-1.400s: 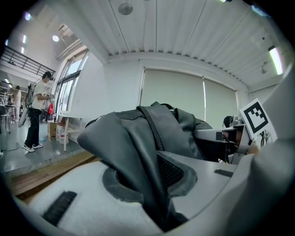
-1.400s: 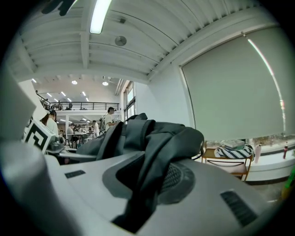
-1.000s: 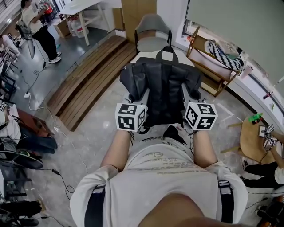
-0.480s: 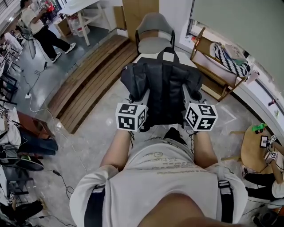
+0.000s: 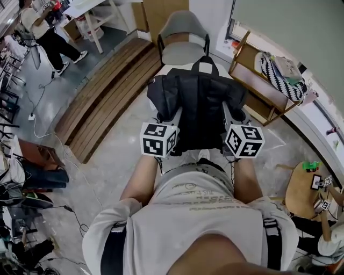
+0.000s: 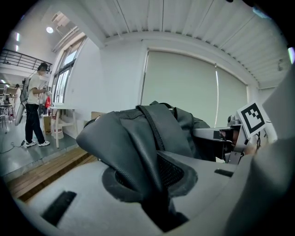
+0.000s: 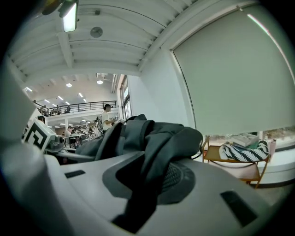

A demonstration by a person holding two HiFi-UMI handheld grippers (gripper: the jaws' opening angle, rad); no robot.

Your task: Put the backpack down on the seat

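A black backpack [image 5: 196, 105] hangs in front of me, back panel and straps facing up, carried by both grippers. My left gripper [image 5: 171, 117] is shut on the pack's left side; in the left gripper view the dark fabric [image 6: 138, 138] is pinched between the grey jaws of that gripper [image 6: 159, 193]. My right gripper [image 5: 231, 114] is shut on the right side, where a fold of the backpack [image 7: 156, 138] runs into the jaws of this gripper [image 7: 147, 189]. The grey chair [image 5: 183, 53] with an empty seat stands just beyond the pack.
A wooden rack [image 5: 252, 86] holding a striped bag [image 5: 277, 70] stands to the right of the chair. A slatted wooden platform [image 5: 107, 91] runs along the left. A person [image 5: 45, 35] walks at far left near a white table [image 5: 102, 8]. A small round table [image 5: 301, 188] is at right.
Both grippers and the backpack have moved forward towards the grey chair, which now lies closer. The grip on the pack is unchanged. The person at far left has stepped along.
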